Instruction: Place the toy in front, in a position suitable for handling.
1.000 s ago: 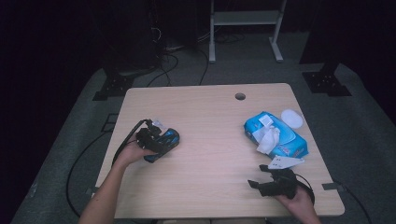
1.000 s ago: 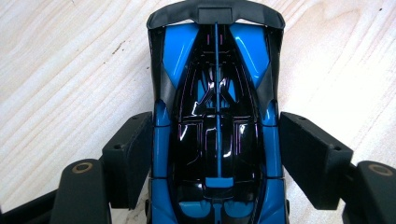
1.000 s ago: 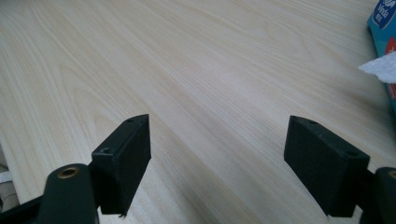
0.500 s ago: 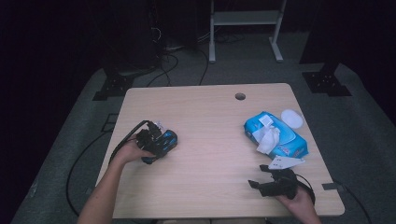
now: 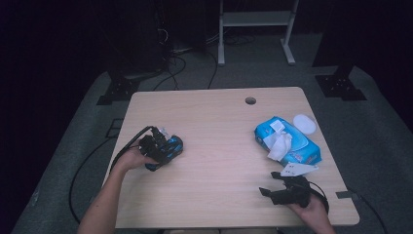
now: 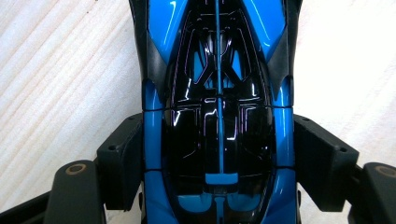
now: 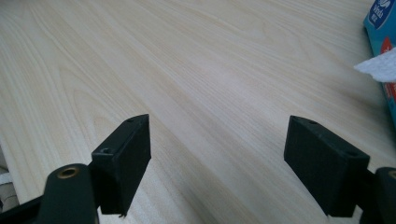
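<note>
A blue and black toy car [image 6: 217, 70] lies on the pale wooden table [image 5: 219, 126] at its left side, and my left gripper [image 6: 218, 154] is shut on it, one pad on each flank. In the high view the car [image 5: 173, 146] sticks out to the right of the left gripper [image 5: 163, 148]. My right gripper [image 5: 269, 185] rests near the table's front right edge, pointing left. Its jaws stand wide open in the right gripper view [image 7: 219, 149], with bare wood between them.
A blue wet-wipe pack [image 5: 292, 144] with a white wipe [image 5: 280, 146] pulled up lies at the right. A white round lid [image 5: 304, 123] sits behind it and a white slip [image 5: 298, 169] in front. A cable hole [image 5: 250, 101] is near the far edge.
The left hand has shifted slightly with the car still in its gripper. The right hand and the wipe pack have kept still.
</note>
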Tool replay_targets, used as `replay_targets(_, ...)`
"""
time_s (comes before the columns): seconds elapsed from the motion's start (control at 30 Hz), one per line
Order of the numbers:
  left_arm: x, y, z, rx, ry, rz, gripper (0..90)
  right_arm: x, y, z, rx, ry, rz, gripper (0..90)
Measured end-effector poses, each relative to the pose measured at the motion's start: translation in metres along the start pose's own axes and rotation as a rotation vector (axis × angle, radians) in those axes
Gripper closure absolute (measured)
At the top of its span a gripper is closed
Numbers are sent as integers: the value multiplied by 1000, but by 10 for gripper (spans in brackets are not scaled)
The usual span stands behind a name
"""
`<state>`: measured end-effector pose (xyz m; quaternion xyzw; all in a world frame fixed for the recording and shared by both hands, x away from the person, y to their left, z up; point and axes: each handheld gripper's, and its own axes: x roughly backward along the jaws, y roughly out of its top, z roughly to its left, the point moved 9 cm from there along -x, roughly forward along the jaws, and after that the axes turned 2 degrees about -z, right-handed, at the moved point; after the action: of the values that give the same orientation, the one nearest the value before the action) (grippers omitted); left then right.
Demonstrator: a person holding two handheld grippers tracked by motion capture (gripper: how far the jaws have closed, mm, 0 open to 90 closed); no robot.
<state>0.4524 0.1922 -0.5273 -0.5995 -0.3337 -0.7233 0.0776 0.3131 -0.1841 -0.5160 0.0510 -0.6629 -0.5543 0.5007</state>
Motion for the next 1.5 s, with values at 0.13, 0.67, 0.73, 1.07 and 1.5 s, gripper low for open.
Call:
replay_targets(0.13,12,13,-7,-17,-4,-42,261,0,1,0,-1,-3,-7,220)
replay_targets(0.67,-3,114,-127,-339,-124,-109,260,20,9,-12,-39,-44,-92,220)
replay_targets(0.73,-13,121,-147,-382,-152,-89,260,23,9,-16,-49,-50,-103,221)
replay_targets(1.07,-37,113,-173,-449,-199,-31,260,25,12,-21,-39,-82,-107,221)
replay_targets(1.5,-29,112,-171,-414,-193,-189,179,32,65,-95,42,-380,-99,246)
